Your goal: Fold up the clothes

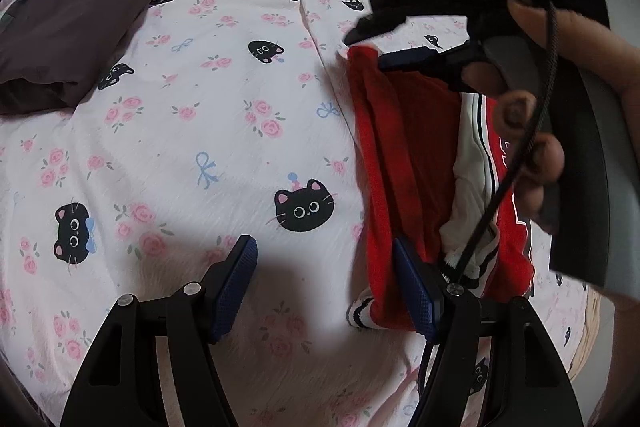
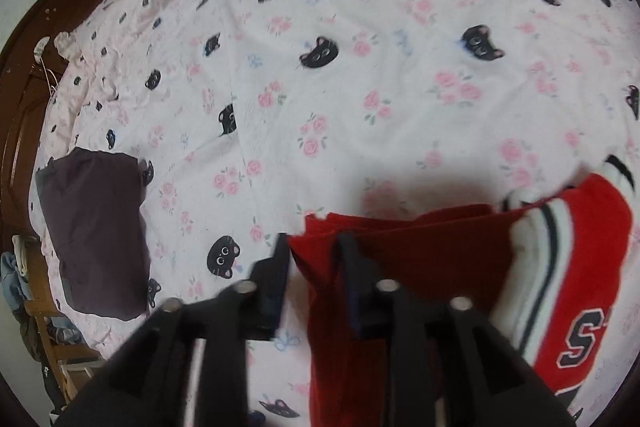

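The left gripper (image 1: 324, 287) is spread open above the bedsheet (image 1: 224, 131), nothing between its blue pads; its right-hand pad sits at the edge of the red garment (image 1: 404, 163). The right gripper (image 2: 314, 269) stands partly open, one finger on each side of the folded red garment's (image 2: 420, 247) corner; whether the pads press the cloth cannot be told. A hand (image 1: 532, 131) holds its handle. Well apart to the left lies a folded dark purple garment (image 1: 76, 7).
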Motion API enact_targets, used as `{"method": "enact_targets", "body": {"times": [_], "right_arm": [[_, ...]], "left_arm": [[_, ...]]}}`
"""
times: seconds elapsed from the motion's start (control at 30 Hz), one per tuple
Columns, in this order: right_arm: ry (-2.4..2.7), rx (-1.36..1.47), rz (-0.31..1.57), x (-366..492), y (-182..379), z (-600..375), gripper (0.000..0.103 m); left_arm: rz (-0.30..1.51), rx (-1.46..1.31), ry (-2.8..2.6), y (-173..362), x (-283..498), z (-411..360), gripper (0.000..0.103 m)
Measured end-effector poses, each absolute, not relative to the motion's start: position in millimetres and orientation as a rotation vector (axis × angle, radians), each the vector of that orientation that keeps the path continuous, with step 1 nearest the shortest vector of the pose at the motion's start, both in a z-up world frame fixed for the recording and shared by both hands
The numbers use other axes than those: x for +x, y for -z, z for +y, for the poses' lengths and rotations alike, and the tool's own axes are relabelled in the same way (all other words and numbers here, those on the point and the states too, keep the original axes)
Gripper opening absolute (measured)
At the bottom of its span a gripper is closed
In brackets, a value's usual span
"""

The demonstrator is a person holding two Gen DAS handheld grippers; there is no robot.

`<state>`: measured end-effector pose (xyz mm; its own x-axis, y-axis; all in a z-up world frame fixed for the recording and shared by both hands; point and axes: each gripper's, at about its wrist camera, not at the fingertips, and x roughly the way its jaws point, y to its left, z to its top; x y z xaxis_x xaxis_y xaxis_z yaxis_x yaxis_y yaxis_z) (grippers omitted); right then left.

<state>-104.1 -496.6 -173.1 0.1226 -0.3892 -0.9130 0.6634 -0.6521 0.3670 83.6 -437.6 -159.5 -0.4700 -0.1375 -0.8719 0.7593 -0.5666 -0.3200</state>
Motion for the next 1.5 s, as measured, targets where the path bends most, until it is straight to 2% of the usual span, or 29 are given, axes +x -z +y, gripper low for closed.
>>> {"method": "enact_targets", "body": {"times": [0.23, 0.43, 0.57, 0.77, 0.97, 1.17, 1.4, 1.5], "right_arm": [[1.603, 1.440, 0.130, -114.2, 117.9, -485.7, 0.039], [1.601, 1.388, 0.009, -140.6, 92.3, -420.8, 0.054], [1.618, 1.410, -0.058, -152.7, 106.3, -363.3, 0.064], [1.586, 1.521, -0.217, -168.0, 155.1, -281.5, 0.065], [1.532, 1.619, -0.350, -166.5, 205.1, -235.8, 0.066], [1.489, 1.589, -0.409, -155.0, 219.3, -224.3, 0.066], [1.486, 1.536, -0.396, -140.4, 220.9, -232.9, 0.078], [1.448, 1.524, -0.370, -128.3, 218.2, -242.6, 0.080]], "left_arm": [[0.992, 1.133, 2.077, 157.2, 89.8, -439.0, 0.064], [1.124, 1.042, 2.098, 149.4, 102.8, -452.1, 0.064], [1.282, 0.938, 2.122, 146.9, 112.8, -471.9, 0.064], [1.402, 0.880, 2.156, 150.7, 111.9, -481.3, 0.064], [1.414, 0.907, 2.172, 157.2, 101.1, -477.8, 0.064], [1.417, 0.923, 2.158, 163.1, 101.0, -476.7, 0.064], [1.404, 0.942, 2.152, 164.7, 99.3, -475.4, 0.064], [1.401, 0.944, 2.153, 164.0, 98.9, -474.5, 0.064]]}}
